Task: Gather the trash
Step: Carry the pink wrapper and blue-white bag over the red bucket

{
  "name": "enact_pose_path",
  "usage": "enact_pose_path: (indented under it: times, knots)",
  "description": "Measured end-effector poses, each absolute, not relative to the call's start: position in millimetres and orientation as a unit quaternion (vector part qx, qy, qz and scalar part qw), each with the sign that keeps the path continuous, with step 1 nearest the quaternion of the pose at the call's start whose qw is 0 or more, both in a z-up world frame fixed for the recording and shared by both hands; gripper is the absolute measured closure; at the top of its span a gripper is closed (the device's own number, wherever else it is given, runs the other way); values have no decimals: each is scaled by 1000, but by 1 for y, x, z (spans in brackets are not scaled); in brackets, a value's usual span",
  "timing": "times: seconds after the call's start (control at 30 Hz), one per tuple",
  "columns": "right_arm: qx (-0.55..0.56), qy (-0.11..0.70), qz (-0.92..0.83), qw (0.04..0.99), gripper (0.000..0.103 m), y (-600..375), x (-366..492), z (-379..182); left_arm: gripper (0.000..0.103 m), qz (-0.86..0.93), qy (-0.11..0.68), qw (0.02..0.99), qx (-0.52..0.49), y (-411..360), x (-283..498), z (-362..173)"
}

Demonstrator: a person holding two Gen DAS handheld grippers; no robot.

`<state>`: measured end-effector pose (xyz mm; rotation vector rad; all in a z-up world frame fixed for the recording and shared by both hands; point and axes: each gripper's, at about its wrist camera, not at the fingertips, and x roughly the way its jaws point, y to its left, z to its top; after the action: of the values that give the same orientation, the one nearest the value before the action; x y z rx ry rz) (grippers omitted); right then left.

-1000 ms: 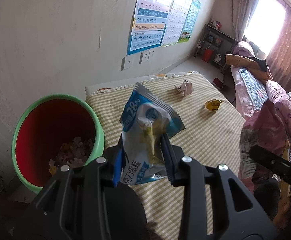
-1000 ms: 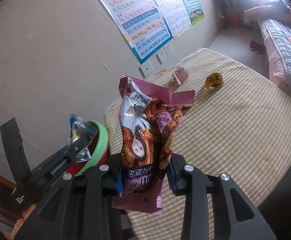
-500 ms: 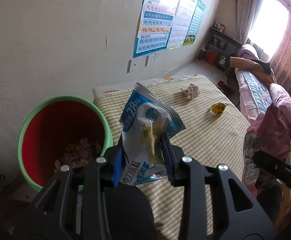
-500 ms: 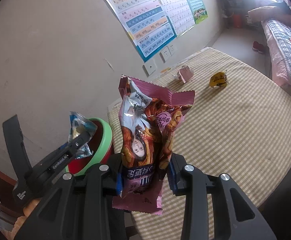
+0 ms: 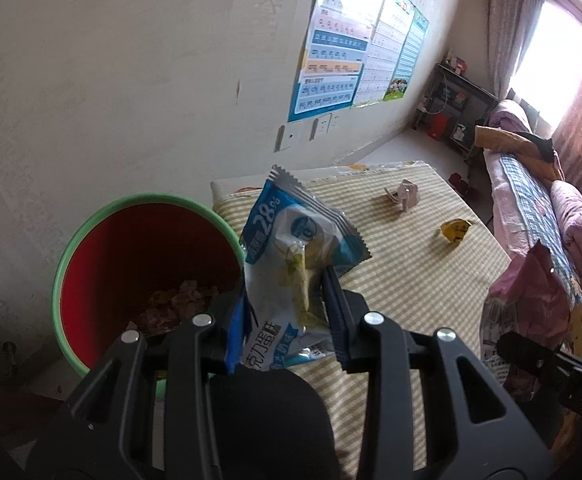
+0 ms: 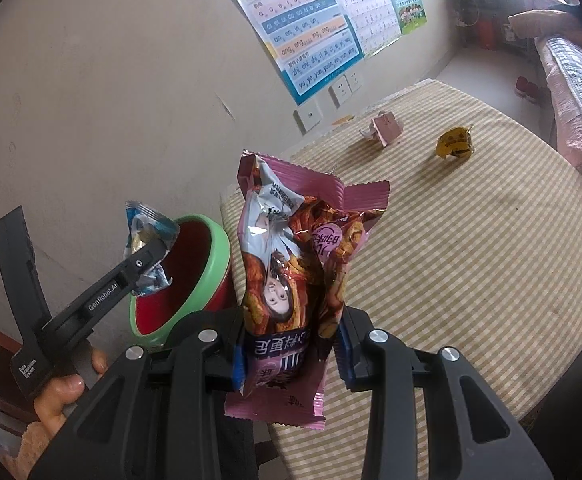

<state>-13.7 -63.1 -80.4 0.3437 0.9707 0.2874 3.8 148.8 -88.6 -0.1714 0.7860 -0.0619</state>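
Carrying, lower centre of the left wrist view, left gripper [image 5: 287, 316] clamped on blue-white snack wrapper [image 5: 295, 256]; better released over red bin [image 5: 91, 256], lower left. Right wrist view, lower centre: right gripper [image 6: 291, 340] pinching pink snack bag [image 6: 291, 264], then same drop.

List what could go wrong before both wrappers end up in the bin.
1. The blue wrapper in the left gripper sits near the bin rim, not clearly over the opening; released now, it might land on the table.
2. The pink wrapper in the right gripper is over the table, so an early release would likely miss.
3. The two grippers are close and could bump at the bin.
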Motion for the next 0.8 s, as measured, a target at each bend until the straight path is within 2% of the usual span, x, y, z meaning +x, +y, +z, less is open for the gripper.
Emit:
enact_pose_path:
  times: [0.8]
  knots:
    - [121,492,176,844,69,-8,0,-94,69,4,388,914,-123,201,3,-102]
